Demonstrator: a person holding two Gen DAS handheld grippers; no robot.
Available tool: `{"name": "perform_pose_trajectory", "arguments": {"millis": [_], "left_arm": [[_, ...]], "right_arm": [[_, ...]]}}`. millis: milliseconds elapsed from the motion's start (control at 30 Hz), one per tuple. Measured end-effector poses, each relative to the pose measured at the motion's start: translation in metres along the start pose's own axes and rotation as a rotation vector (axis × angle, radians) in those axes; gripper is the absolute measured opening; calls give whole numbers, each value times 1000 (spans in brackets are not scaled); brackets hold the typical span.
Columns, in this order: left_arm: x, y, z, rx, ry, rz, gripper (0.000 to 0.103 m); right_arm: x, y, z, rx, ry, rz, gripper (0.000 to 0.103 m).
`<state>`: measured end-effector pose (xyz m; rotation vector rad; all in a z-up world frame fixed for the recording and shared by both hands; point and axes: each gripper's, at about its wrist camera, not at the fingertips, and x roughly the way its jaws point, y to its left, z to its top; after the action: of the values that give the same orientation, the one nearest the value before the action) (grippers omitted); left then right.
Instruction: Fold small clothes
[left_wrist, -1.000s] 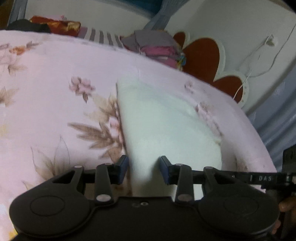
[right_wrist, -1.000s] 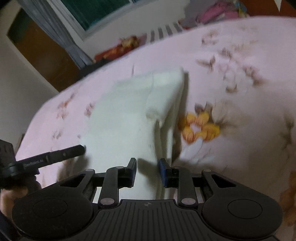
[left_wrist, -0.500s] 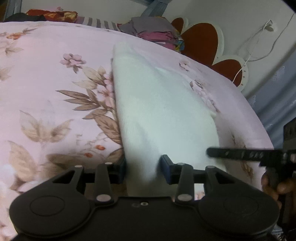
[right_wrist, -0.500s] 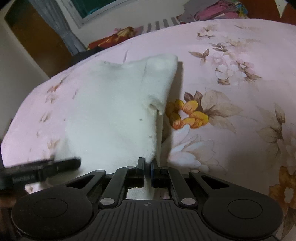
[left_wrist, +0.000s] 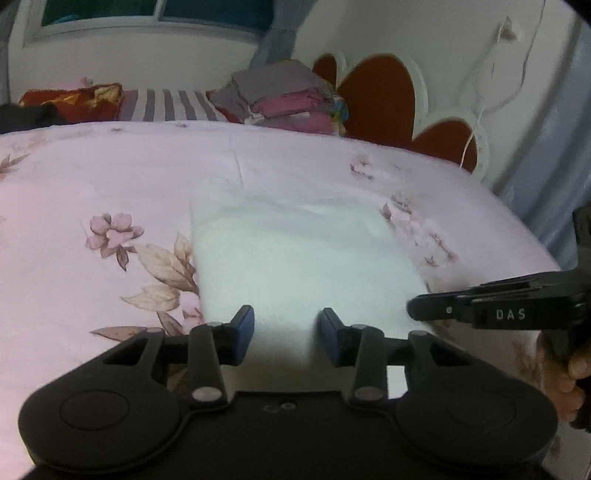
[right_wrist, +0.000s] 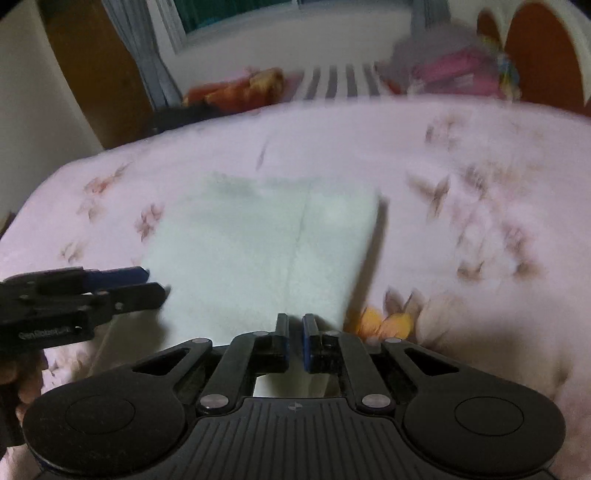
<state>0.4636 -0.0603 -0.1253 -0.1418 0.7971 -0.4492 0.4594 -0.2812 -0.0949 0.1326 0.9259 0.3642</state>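
A small white cloth (left_wrist: 295, 254) lies spread on the pink floral bedsheet (left_wrist: 110, 177); it also shows in the right wrist view (right_wrist: 258, 251). My left gripper (left_wrist: 287, 328) stands open around the cloth's near edge, blue pads apart, with cloth between them. My right gripper (right_wrist: 294, 343) is shut on the cloth's near right edge. The right gripper also shows from the side at the right of the left wrist view (left_wrist: 491, 310), and the left one at the left of the right wrist view (right_wrist: 110, 288).
A stack of folded pink and grey clothes (left_wrist: 291, 103) sits at the far side of the bed by a red and white headboard (left_wrist: 384, 99). A striped cloth (left_wrist: 166, 105) and a red cushion (left_wrist: 74, 99) lie beside it. The bed's edge curves down at the right.
The cloth, lifted and draped before, now lies flat and squared on the sheet. My right gripper closed on its edge. Both grippers pulled back toward the near side.
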Motion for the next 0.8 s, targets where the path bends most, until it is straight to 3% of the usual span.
{"name": "perform_pose_trajectory", "arguments": {"millis": [67, 167, 367, 500, 600, 700, 800], "left_arm": [[-6, -1, 6, 7, 9, 5, 38], [-11, -2, 25, 25, -40, 0, 40], [35, 0, 69, 52, -14, 2, 42], [72, 14, 61, 68, 41, 36, 44], [69, 13, 60, 71, 25, 39, 44], [58, 3, 62, 110, -11, 67, 40], [60, 8, 66, 73, -36, 106, 39]], "right_arm": [[-4, 1, 5, -18, 6, 0, 6], [-20, -1, 20, -13, -94, 7, 6], [17, -5, 64, 35, -125, -25, 6], [64, -6, 68, -5, -37, -97, 6], [69, -19, 66, 55, -50, -67, 6], [63, -14, 67, 35, -49, -92, 6], [56, -4, 71, 12, -119, -94, 7]]}}
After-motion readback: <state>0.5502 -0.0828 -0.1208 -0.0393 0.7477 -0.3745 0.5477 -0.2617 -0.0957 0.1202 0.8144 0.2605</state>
